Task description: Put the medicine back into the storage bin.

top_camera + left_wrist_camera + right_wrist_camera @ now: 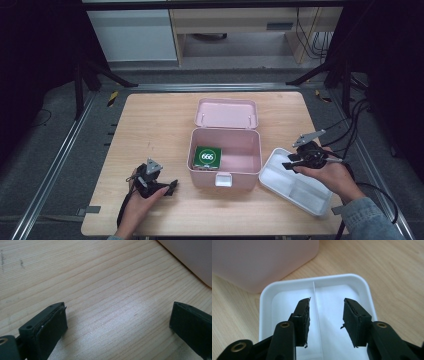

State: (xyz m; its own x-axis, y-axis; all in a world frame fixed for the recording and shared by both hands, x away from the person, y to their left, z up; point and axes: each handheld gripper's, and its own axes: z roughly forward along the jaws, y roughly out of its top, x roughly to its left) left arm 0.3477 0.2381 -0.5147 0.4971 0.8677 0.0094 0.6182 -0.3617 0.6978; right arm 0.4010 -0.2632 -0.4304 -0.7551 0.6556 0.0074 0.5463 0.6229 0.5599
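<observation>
- On the pale wooden bench (155, 125), an open pink plastic box (226, 159) stands at the centre, its hinged lid (226, 114) folded back flat toward the far edge.
- Inside the box, a green square packet with a white oval label (207, 157) lies against the left wall; the rest of the box floor is bare.
- Just beside the box's right wall sits a white two-compartment plastic tray (295, 186), set at an angle, its outer corner close to the bench's right edge.
- The right gripper (291, 161) hangs over the tray's near-box end, jaws parted with nothing between them; in the right gripper view they straddle the tray's thin centre divider (314, 293) without touching it.
- In that same view the tray's rounded rim (317, 279) lies near the box's corner, a strip of bare wood between the two.
- The left gripper (171, 187) rests low on the bench left of the box, jaws spread wide over bare wood grain.
- In the left gripper view, the box's pink side (192, 260) cuts across the upper right corner, apart from the jaws.
- Open bench runs along the left side and the front edge.
</observation>
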